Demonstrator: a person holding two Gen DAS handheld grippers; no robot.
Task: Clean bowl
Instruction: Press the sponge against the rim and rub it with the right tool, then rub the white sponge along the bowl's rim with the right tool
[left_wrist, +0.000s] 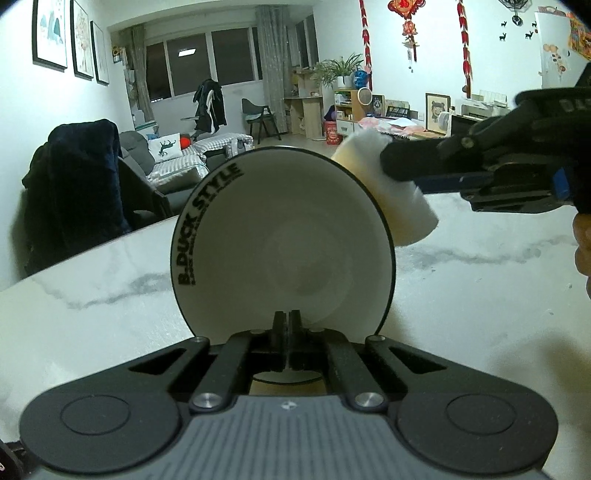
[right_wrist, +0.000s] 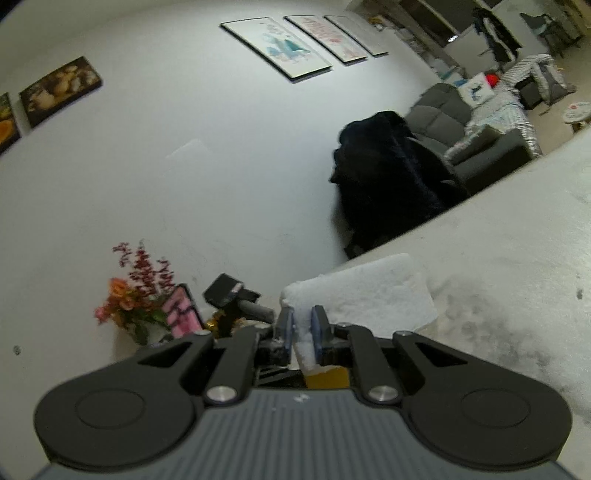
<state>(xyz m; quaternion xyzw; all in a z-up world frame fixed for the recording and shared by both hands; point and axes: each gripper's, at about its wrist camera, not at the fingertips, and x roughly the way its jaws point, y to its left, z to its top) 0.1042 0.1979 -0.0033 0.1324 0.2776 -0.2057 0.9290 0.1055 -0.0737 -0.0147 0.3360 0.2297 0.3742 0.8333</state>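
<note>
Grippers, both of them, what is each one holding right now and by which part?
The left gripper holds the white bowl by its near rim, tipped on edge. The right gripper clamps the white sponge at one end.

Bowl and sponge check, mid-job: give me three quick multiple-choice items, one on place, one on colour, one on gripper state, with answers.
1. Where is the sponge relative to the bowl?
A. Inside the bowl's bottom
B. At the bowl's upper right rim, outside
C. Lying flat on the marble table

2. What colour is the lettering inside the bowl?
A. Red
B. Blue
C. Black

3. What is the left gripper doing?
A. Shut on the bowl's rim
B. Open above the bowl
C. Shut on the sponge

Answers:
1 B: in the left wrist view the white sponge sits behind the rim's upper right edge.
2 C: "B.DUCK STYLE" reads black on white.
3 A: its fingers pinch the lower rim, holding the bowl on edge, while the right gripper clamps the sponge.
</note>
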